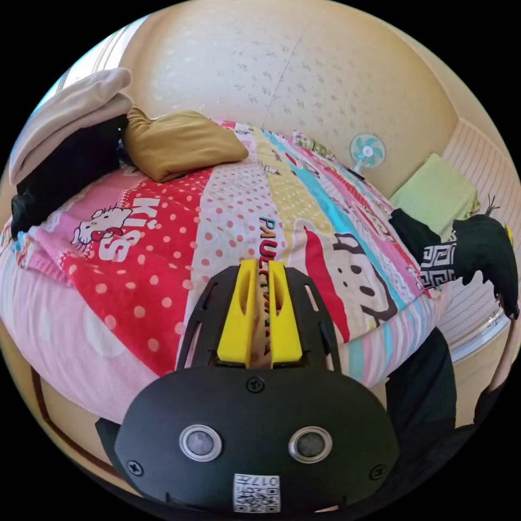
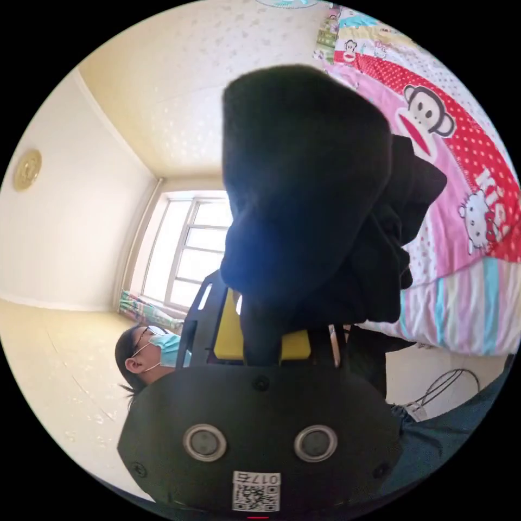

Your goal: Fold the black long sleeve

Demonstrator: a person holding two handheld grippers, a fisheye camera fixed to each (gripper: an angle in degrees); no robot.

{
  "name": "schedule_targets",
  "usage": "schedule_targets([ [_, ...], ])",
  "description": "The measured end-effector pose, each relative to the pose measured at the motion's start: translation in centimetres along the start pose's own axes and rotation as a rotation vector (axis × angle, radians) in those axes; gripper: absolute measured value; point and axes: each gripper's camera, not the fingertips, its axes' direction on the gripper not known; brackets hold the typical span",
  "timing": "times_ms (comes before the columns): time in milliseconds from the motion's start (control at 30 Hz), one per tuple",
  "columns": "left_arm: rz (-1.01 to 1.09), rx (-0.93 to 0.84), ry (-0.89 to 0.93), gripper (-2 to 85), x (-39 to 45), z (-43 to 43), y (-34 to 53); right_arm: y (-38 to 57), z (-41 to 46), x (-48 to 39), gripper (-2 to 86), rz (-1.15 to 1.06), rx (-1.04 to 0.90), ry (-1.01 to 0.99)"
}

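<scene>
A bed [image 1: 163, 260] carries everything here, spread with a patchwork cartoon sheet in pink, red polka dots and pale stripes. Beyond the left gripper [image 1: 260, 271], whose yellow jaws stand nearly together with nothing between them, the near part of the sheet lies bare. Farther off and to that gripper's left, a mustard-brown cushion [image 1: 182, 142] rests on the sheet. Just beside it, further left, is a pile of folded clothes [image 1: 68, 146], beige on top, black beneath. At the bed's far end a small teal fan [image 1: 367, 152] stands. To the gripper's right, a patterned black garment [image 1: 434, 255] lies at the bed's edge.
</scene>
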Motion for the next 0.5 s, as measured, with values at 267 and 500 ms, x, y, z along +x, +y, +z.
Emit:
schedule_targets([
  [267, 0.037, 0.011, -0.020, 2.5, 2.4, 2.6, 1.9, -15.8, 31.3, -4.7, 7.7, -0.258, -0.323, -0.394],
  [500, 0.033, 0.013, -0.002, 2.3, 2.8, 4.1, 3.0, -16.1, 41.0, 7.5, 12.5, -0.144, -0.295, 0.186],
])
